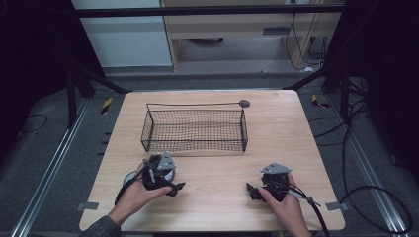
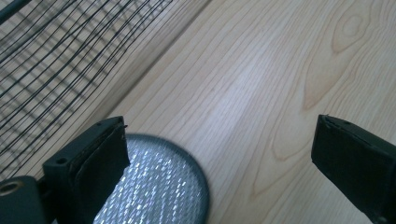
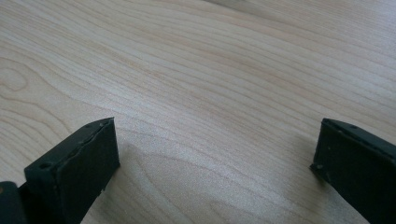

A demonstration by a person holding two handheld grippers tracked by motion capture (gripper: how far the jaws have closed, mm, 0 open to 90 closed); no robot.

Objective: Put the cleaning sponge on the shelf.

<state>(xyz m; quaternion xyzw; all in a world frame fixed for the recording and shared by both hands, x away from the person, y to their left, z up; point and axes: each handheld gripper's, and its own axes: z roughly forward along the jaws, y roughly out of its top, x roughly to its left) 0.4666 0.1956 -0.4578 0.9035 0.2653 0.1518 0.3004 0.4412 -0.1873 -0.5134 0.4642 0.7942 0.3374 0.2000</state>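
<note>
The wire basket (image 1: 195, 129) sits empty at the middle of the counter (image 1: 276, 128), toward its far side, its long handle (image 1: 197, 104) running along the back rim. Your left tool (image 1: 163, 175) rests low over the near-left of the counter with its jaws spread wide and nothing between them; in the left gripper view a round, dark-rimmed mesh disc (image 2: 161, 186) lies flat just under the left-hand jaw. Your right tool (image 1: 262, 190) is over bare wood at the near-right, jaws likewise wide apart and empty.
</note>
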